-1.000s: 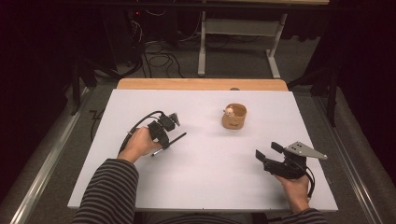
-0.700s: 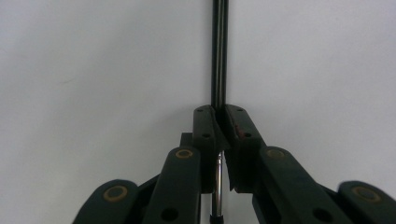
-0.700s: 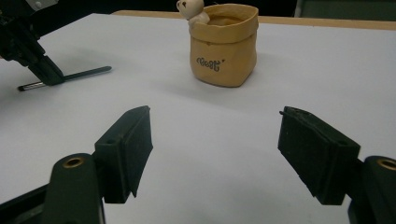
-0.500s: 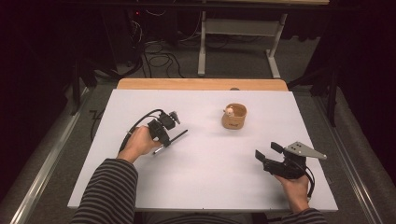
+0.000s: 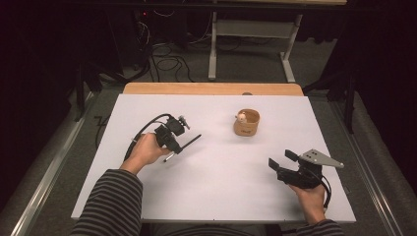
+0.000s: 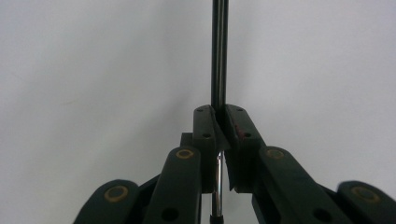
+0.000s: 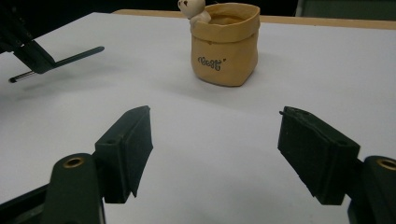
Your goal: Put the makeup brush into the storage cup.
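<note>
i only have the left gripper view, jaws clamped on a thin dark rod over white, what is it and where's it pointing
Observer: In the high view it's a slim pen in the left gripper, and its long end points toward a small tan pouch farther right on the white table.
Operator: anything in that pouch
Observer: The right gripper view shows a little teddy bear peeking over its rim, and dark lettering on the front.
Operator: where's the other gripper
Observer: The right gripper sits near the table's front right corner, jaws wide open with nothing between them, facing the pouch.
Operator: pen touching the pouch yet
Observer: No, there is bare table between the pen's end and the pouch.
</note>
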`<state>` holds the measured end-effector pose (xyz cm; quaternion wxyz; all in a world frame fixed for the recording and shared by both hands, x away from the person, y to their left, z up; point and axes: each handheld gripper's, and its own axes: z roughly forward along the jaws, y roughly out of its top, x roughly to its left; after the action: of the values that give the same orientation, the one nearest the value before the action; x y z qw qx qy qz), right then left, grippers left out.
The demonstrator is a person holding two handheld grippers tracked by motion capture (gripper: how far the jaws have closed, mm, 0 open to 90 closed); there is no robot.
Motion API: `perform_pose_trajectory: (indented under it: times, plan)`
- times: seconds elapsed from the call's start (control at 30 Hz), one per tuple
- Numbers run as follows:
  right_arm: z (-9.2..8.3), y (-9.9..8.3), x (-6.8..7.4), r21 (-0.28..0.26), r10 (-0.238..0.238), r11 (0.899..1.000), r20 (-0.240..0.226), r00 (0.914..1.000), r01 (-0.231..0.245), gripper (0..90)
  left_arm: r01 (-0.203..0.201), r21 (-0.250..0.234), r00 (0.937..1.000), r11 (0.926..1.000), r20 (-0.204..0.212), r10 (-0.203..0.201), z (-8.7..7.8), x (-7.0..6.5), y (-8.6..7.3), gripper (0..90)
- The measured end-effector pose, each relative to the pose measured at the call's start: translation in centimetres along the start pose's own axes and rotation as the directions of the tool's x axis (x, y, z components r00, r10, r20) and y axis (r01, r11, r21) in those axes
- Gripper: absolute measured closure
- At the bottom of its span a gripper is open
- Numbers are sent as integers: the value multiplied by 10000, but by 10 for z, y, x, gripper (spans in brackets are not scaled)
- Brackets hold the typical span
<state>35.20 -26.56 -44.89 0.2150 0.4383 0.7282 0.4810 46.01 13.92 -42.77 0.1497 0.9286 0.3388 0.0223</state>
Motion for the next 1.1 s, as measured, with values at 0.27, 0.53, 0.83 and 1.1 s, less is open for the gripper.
perform_pose_trajectory:
  times: [0.27,0.53,0.83,1.1]
  plan:
    - [0,0,0,4,16,10000,-1,10000,-16,277,-229,-410,9996,9989,140,235,-10,-12,0,834]
    - [0,0,-1,15,39,10000,-21,10000,-39,278,-330,-929,9980,9951,506,378,-23,-19,-4,834]
    - [0,0,-1,14,45,10000,-37,10000,-45,278,-351,-1666,9953,9854,831,495,-38,-27,-8,834]
    - [0,0,-1,21,50,10000,-35,10000,-50,279,-410,-2132,9940,9762,906,616,-45,-35,-15,834]
